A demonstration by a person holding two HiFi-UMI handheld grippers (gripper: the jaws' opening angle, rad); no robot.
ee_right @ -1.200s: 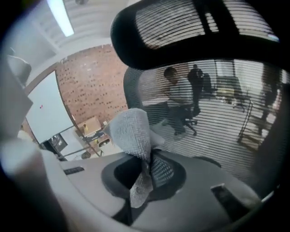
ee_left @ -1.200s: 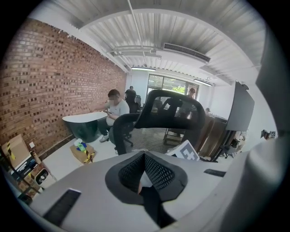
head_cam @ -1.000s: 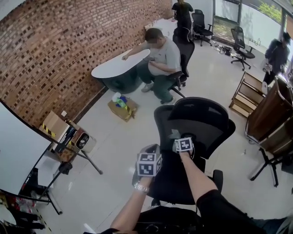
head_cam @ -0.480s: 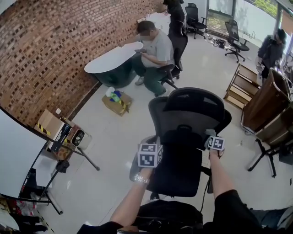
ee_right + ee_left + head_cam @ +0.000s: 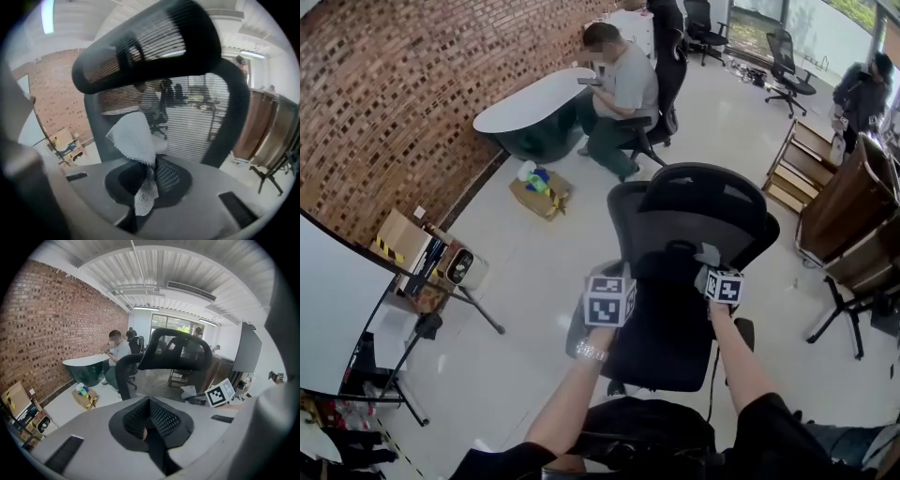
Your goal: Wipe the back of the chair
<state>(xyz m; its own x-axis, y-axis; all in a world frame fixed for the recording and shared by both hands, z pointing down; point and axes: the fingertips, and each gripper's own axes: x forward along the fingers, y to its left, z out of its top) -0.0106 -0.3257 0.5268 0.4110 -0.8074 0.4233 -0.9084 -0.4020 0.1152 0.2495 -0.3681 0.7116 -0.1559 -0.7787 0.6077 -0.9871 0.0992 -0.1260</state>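
Observation:
A black mesh office chair [image 5: 698, 230] stands in front of me with its back toward me; its headrest [image 5: 145, 47] fills the top of the right gripper view. My right gripper [image 5: 712, 269] is shut on a white cloth [image 5: 136, 138], held close to the mesh back [image 5: 197, 122] at mid height, right of centre. Whether the cloth [image 5: 708, 254] touches the mesh cannot be told. My left gripper [image 5: 616, 278] hovers at the chair's left side, shut with nothing held [image 5: 150, 401]. The left gripper view shows the chair [image 5: 176, 352] and the right gripper's marker cube [image 5: 219, 392].
A person sits at a rounded white table [image 5: 525, 98] by the brick wall. A cardboard box [image 5: 541, 194] lies on the floor. A whiteboard on a stand [image 5: 337, 309] is at the left, wooden shelving [image 5: 853, 225] at the right. More office chairs [image 5: 787, 66] stand far back.
The right gripper with the cloth swept from the chair back's middle out to its right side, then came a little way back left. The left gripper stayed about where it was.

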